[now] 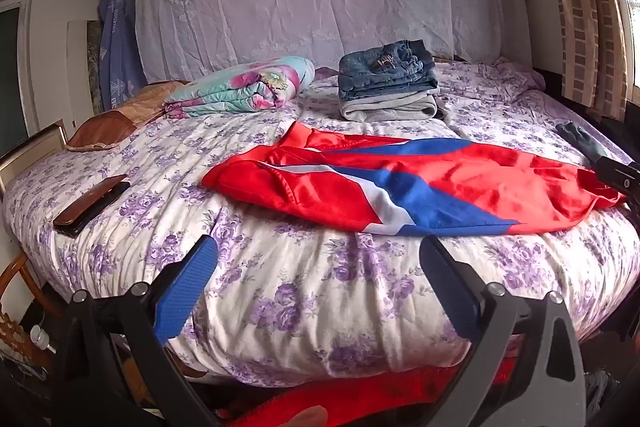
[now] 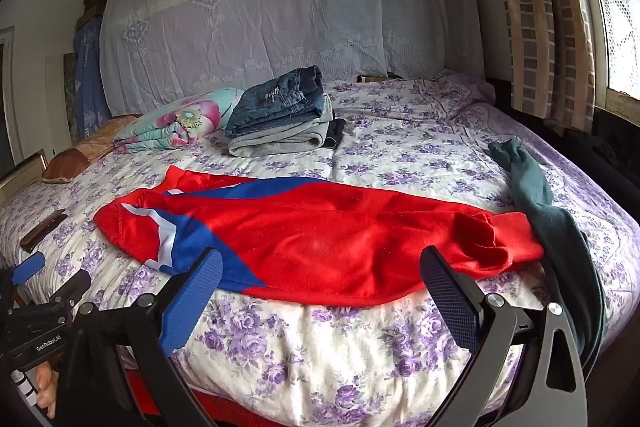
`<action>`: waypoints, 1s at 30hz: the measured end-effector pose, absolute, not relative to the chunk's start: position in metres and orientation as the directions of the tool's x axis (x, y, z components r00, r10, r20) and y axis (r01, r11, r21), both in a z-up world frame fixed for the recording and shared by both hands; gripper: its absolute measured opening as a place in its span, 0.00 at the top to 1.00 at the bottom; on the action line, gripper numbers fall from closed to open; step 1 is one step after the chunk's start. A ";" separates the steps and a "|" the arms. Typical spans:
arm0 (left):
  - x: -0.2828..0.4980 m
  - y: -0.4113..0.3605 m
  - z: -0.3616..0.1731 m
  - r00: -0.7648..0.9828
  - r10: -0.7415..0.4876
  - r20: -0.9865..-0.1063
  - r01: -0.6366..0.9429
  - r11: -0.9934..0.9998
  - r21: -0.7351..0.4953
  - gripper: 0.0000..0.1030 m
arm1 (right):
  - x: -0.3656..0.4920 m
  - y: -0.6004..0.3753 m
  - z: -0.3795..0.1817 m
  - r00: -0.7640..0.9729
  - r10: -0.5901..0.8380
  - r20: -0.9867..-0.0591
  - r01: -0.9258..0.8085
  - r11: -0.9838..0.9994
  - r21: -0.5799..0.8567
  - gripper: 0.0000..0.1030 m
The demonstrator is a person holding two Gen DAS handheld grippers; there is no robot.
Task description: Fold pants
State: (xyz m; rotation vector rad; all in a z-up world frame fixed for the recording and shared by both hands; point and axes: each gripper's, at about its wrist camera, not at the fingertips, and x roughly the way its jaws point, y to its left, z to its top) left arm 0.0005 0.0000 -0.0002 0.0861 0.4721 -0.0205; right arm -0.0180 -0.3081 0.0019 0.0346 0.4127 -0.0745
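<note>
So the left wrist view gets the whole phone lying flat near the bed's left edge, while the right wrist view barely catches it but shows a dark green garment draped over the right side, which the left view only clips. Both see the folded stack of jeans near the headboard. The red and blue pants lie spread crosswise on the floral bedspread, unfolded. Left gripper and right gripper both have jaws spread wide, nothing pinched; the pants sit just beyond the tips, untouched.
</note>
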 end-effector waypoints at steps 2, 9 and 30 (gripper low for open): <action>0.000 0.000 0.000 0.891 -0.001 -0.454 0.040 0.996 0.074 0.05 | -0.018 -0.308 0.002 0.914 -0.065 -0.401 0.079 0.997 0.018 0.03; 0.000 -0.001 0.000 0.890 -0.006 -0.456 0.044 0.996 0.073 0.05 | -0.018 -0.308 0.001 0.914 -0.064 -0.401 0.079 0.997 0.019 0.03; 0.000 -0.005 -0.006 0.888 -0.008 -0.460 0.045 0.997 0.069 0.05 | -0.012 -0.304 -0.008 0.907 -0.055 -0.418 0.072 0.997 0.025 0.03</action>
